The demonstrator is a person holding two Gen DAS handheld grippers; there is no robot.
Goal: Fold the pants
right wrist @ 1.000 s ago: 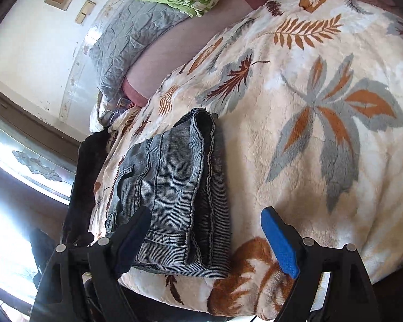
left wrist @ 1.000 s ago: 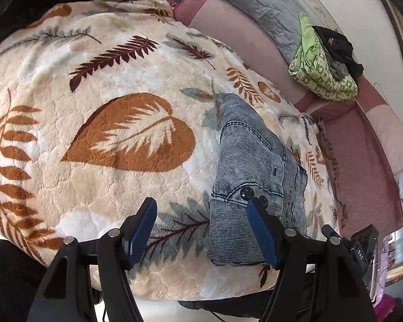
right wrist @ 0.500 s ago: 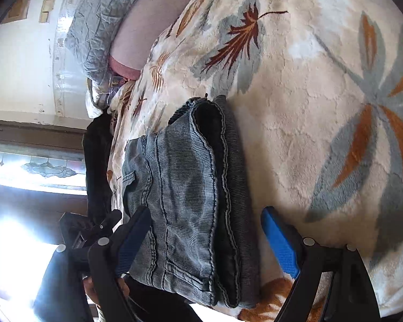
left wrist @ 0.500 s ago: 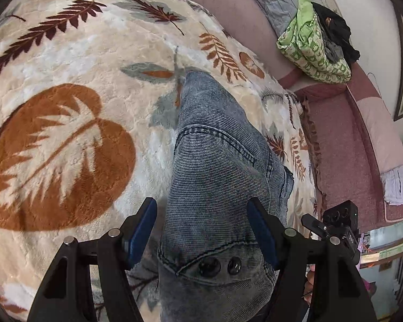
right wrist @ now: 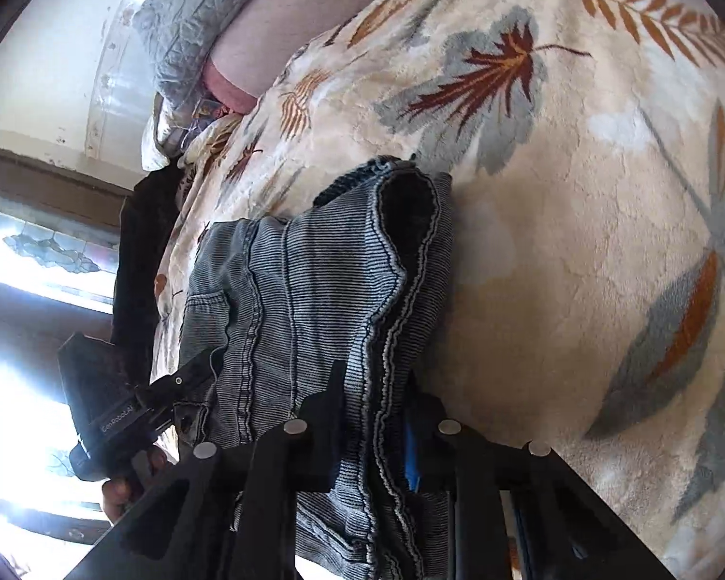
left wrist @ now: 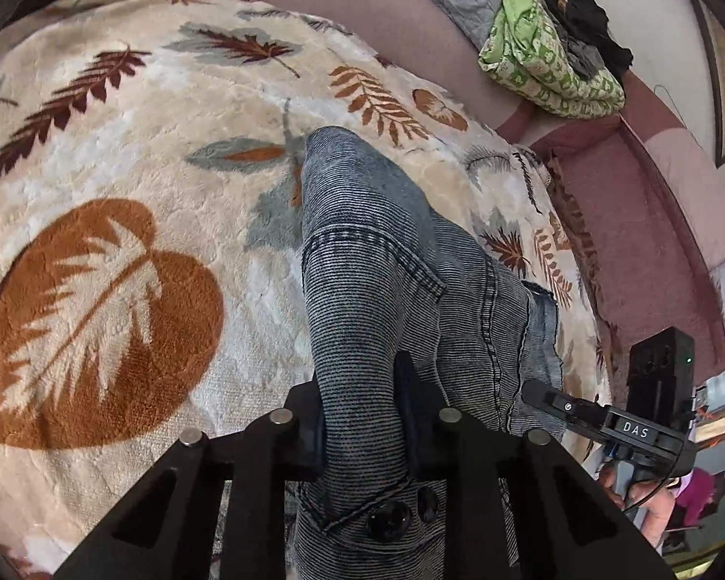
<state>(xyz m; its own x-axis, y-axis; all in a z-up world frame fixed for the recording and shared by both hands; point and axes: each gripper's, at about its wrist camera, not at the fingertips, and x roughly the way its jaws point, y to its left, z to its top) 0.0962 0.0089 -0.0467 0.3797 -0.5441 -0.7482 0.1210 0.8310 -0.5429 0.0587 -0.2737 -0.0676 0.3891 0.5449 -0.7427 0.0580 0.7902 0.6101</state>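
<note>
Blanket (left wrist: 121, 145) unchanged; both grippers' fingers (left wrist: 406, 386) have now clamped the pants (left wrist: 362, 290).

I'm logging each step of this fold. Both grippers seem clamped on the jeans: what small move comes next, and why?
Probably lift both ends together and carry them away over the far part. The left hand-held gripper is shut on the jeans near the buttons, the right hand-held gripper on the stacked hems, and the bundle lies on the blanket.

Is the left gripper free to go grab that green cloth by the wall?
Probably not: the left gripper is shut on the jeans, and the green cloth lies far across the blanket.
</note>
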